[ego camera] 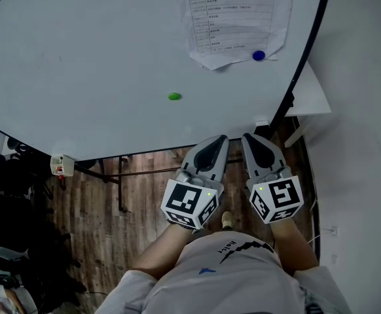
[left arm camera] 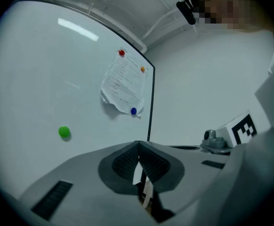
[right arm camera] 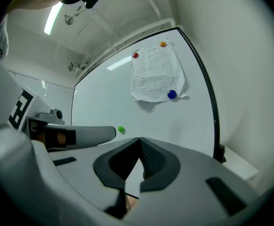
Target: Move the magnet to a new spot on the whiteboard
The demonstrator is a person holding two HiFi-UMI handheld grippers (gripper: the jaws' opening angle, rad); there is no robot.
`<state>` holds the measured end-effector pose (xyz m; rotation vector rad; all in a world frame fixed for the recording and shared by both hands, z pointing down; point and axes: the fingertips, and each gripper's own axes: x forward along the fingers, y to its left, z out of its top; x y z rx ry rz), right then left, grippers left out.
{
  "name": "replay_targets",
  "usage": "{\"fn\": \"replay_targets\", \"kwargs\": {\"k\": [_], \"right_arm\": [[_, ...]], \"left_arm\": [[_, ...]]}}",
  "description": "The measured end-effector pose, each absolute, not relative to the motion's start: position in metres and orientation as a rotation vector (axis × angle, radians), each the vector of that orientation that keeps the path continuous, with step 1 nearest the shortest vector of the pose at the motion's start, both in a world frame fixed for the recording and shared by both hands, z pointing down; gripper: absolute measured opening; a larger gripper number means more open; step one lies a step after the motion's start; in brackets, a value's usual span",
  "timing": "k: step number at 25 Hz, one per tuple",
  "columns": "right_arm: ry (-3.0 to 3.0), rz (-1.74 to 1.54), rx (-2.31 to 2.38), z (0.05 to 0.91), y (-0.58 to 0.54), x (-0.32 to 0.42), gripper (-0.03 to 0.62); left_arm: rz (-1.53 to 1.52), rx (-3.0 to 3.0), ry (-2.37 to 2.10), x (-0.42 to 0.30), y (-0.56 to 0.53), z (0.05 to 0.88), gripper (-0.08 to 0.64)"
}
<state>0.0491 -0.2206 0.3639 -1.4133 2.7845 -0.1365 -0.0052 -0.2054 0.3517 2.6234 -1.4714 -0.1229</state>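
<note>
A small green magnet [ego camera: 174,97] sticks on the whiteboard [ego camera: 79,64], below and left of a printed sheet [ego camera: 233,15]. A blue magnet [ego camera: 258,55] pins the sheet's lower corner. The left gripper view shows the green magnet [left arm camera: 64,132] far off at the left; the right gripper view shows the same green magnet [right arm camera: 121,130] just past the left gripper's tip. My left gripper [ego camera: 222,138] and right gripper [ego camera: 248,138] sit side by side below the board's lower edge, well short of the magnets. Both are shut and hold nothing.
A red magnet [right arm camera: 135,55] and an orange magnet [right arm camera: 163,44] hold the sheet's top. The board's black frame [ego camera: 308,44] runs down the right side beside a white wall and a white ledge [ego camera: 308,97]. A small white box [ego camera: 61,165] hangs at the board's lower left over wooden floor [ego camera: 145,182].
</note>
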Motion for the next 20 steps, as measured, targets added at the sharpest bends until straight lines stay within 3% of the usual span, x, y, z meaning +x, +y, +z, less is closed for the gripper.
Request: {"fn": "replay_targets", "kwargs": {"k": [20], "right_arm": [[2.824, -0.116, -1.347, 0.3575, -0.2204, 0.0499, 0.014]], "left_arm": [[-0.129, 2.605, -1.507, 0.0015, -0.2062, 0.3469, 0.009]]}}
